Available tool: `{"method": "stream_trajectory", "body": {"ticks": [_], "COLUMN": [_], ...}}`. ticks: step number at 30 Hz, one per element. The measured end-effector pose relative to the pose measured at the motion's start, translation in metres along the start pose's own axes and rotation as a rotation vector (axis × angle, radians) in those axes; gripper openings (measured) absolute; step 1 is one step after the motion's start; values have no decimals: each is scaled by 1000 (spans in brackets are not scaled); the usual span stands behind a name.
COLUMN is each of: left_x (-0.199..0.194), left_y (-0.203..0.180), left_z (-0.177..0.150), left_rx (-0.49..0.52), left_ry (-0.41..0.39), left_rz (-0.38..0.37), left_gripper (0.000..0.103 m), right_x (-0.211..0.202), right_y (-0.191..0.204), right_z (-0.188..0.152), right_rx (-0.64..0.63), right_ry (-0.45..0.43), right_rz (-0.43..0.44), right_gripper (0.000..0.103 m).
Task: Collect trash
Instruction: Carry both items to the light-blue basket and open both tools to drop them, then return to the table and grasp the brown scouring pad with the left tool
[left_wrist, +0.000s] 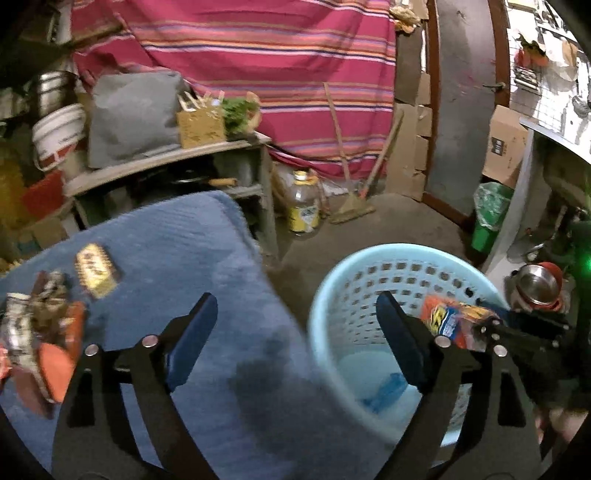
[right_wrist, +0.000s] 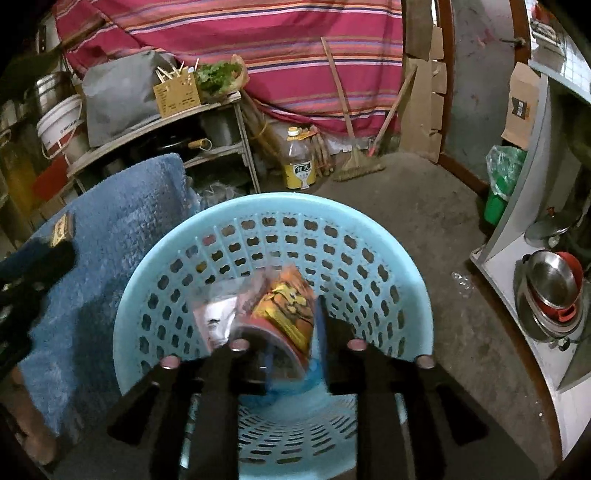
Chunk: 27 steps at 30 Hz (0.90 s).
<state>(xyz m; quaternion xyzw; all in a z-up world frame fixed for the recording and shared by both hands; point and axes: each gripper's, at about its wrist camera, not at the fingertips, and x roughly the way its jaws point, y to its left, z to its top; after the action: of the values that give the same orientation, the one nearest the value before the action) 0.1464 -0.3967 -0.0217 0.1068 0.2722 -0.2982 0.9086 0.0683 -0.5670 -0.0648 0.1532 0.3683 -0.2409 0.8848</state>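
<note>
A light blue perforated basket (left_wrist: 369, 291) (right_wrist: 155, 254) stands on the floor beside a blue towel-covered surface (left_wrist: 207, 258). My right gripper (right_wrist: 291, 332) is over the basket, shut on an orange snack wrapper (right_wrist: 284, 310); the wrapper also shows in the left wrist view (left_wrist: 454, 321). My left gripper (left_wrist: 295, 317) is open and empty above the towel's edge. A gold wrapper (left_wrist: 96, 271) (right_wrist: 61, 229) and a pile of crumpled wrappers (left_wrist: 40, 332) lie on the towel to the left. A blue scrap (left_wrist: 388, 387) lies in the basket's bottom.
A wooden shelf (left_wrist: 166, 162) with a grey bag and box stands behind the towel. An oil bottle (left_wrist: 303, 203) and broom (left_wrist: 351, 206) are on the concrete floor. A green bin (left_wrist: 489, 218) and metal pots (right_wrist: 554, 291) are at the right.
</note>
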Motion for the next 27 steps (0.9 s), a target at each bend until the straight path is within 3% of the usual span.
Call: {"method": "stream_trajectory", "body": {"ticks": [2,6,9,12,16,20,27], "left_x": [-11,-40,-64,-90,-113,-125,-134], "left_y": [13,49,79,116,156,195,247], "left_z": [-3,-12,-22,-33,-48,-68,-101], "left_rx": [-2,-13,-19,-40,-62,-105,-171], "left_ry": [-11,-37,-56,-74,-93,-83,-76], "left_rz": [23,81,142,202,278,336,372], "left_gripper": [89,93,95,97,97,97,98], "right_x": [0,-7,-15,-23,-38,-57,-79], "right_y": [5,10,11,14,29,60,137], "right_z": [-1,-1,-1,-4,-6,-11,-21], "right_rx": [-15,-15,1,16,28,-1,-104], "right_ry": [3,-13,-30,-49,-99,-170,-286], "right_rz": [-37,-90,-115,-135,-87,-47,35], "right_gripper": [59,67,80,83,84,86,87]}}
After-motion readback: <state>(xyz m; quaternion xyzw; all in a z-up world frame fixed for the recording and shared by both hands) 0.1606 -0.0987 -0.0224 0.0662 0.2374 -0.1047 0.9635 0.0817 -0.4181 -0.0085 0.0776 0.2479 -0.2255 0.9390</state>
